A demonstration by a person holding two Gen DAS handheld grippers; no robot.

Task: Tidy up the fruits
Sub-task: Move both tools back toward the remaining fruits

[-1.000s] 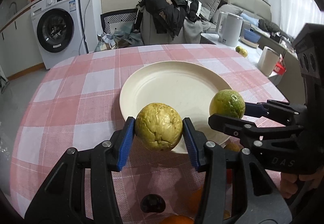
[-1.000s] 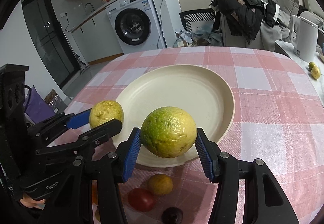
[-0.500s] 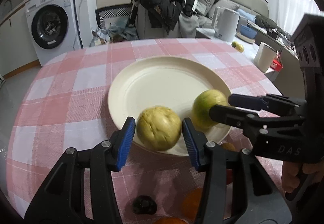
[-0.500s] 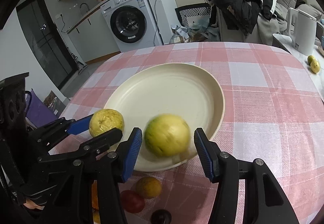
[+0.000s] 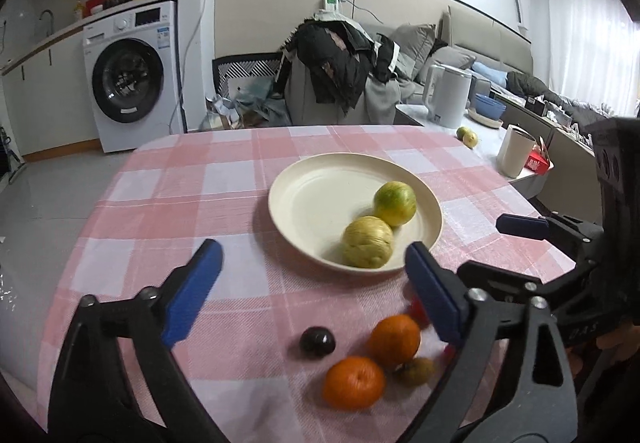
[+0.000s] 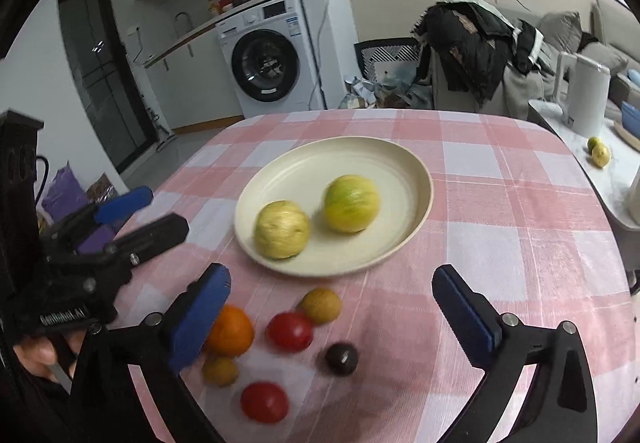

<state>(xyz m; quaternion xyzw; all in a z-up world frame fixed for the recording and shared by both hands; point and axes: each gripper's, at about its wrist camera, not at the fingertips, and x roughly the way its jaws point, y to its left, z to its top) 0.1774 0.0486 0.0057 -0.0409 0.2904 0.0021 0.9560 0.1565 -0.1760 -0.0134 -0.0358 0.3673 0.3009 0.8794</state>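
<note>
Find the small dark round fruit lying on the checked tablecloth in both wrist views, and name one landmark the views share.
Left wrist: the dark fruit lies low, centre, left of two oranges, between the open fingers.
Right wrist: the dark fruit lies low, centre, right of a red fruit.
Shared landmark: the cream plate with two yellow-green fruits, beyond it in both.

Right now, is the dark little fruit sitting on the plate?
No, the dark fruit lies on the checked tablecloth, apart from the plate.
</note>
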